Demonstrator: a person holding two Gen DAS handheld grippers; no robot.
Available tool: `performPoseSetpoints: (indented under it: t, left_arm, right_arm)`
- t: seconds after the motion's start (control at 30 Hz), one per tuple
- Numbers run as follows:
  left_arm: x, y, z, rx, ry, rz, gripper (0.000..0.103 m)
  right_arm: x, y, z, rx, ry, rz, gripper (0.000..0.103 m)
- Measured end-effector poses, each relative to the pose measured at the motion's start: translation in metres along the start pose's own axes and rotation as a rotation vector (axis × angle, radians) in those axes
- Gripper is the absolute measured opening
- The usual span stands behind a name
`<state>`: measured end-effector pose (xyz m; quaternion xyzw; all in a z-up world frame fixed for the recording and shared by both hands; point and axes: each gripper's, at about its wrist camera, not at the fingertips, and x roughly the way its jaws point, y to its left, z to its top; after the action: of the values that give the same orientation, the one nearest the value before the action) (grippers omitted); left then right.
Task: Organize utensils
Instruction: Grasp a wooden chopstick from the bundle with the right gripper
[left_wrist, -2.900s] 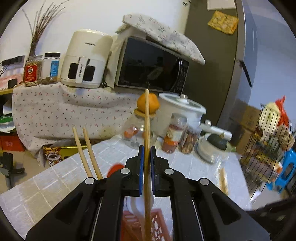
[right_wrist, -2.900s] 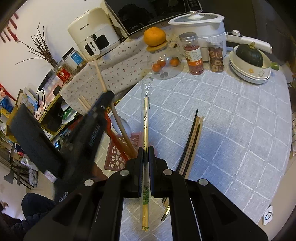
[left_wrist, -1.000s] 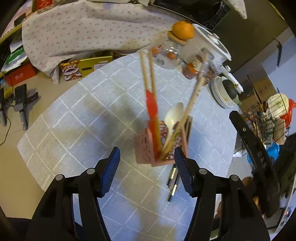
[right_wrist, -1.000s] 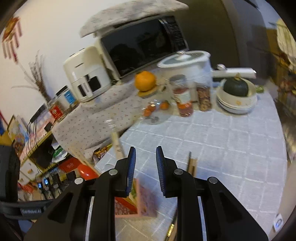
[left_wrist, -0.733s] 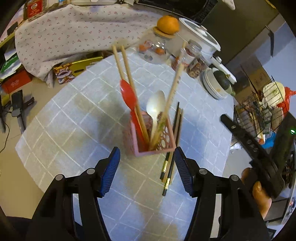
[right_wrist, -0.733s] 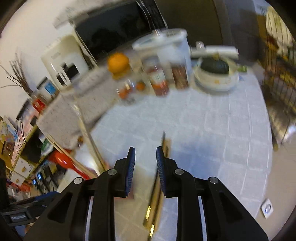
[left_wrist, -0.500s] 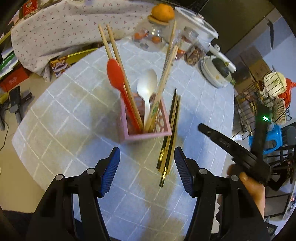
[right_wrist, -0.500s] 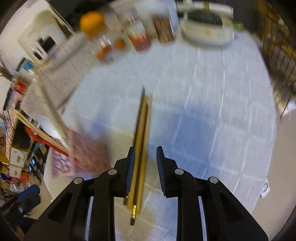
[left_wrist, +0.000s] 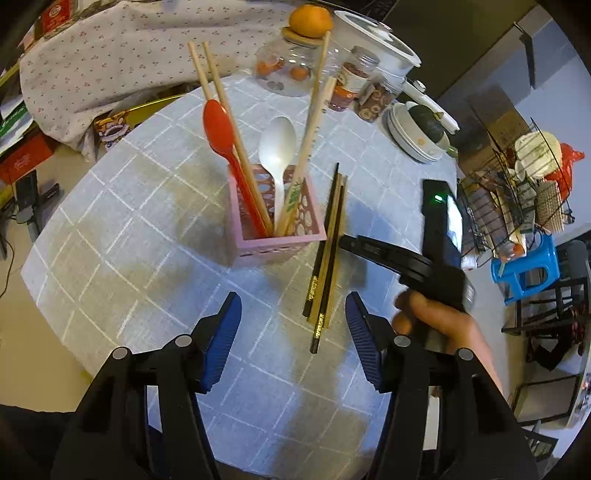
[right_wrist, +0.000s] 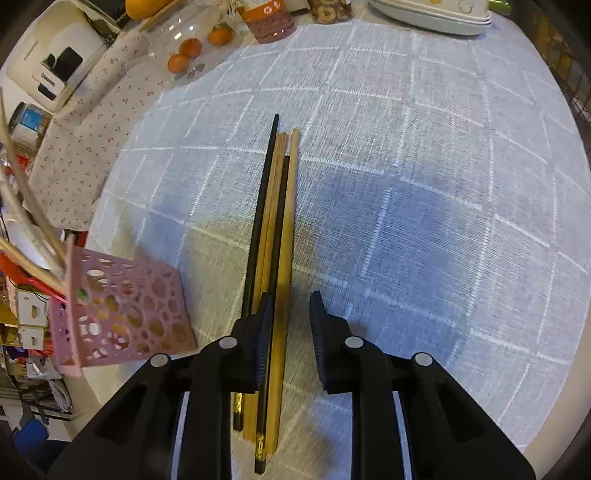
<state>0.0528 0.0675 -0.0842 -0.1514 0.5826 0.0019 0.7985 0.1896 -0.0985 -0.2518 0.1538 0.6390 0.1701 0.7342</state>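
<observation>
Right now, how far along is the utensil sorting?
Done: red spoon, white spoon and several chopsticks stand in the pink holder. In hand: nothing yet; the right gripper is closing over the loose chopsticks on the table. Left: those black and wooden sticks. The left gripper is open.

The left wrist view looks steeply down from high above the surface (left_wrist: 110, 229), over its own claw (left_wrist: 293, 332), taking in the pink utensil holder (left_wrist: 275, 236) and the right claw (left_wrist: 347, 242) beside it. The right wrist view sits much nearer, tilted down along the loose chopsticks (right_wrist: 275, 229). Both views share the holder (right_wrist: 122, 314), those chopsticks (left_wrist: 327, 258) and the checked cloth.
</observation>
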Motion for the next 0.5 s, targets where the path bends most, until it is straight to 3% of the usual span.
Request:
performPoseSetpoints:
  t: [0.13, 0.33, 0.5]
  left_arm:
    - [0.006, -0.004, -0.003, 0.007, 0.020, -0.005, 0.045]
    - [0.018, -0.013, -0.010, 0.038, 0.051, -0.003, 0.033]
    - [0.034, -0.042, -0.016, 0.134, 0.058, 0.012, 0.033]
  right_arm:
    - [0.000, 0.008, 0.004, -0.061, 0.009, -0.008, 0.008]
    - [-0.003, 0.007, -0.005, -0.113, 0.099, -0.051, 0.007]
    - [-0.024, -0.027, -0.011, -0.051, 0.099, -0.078, 0.007]
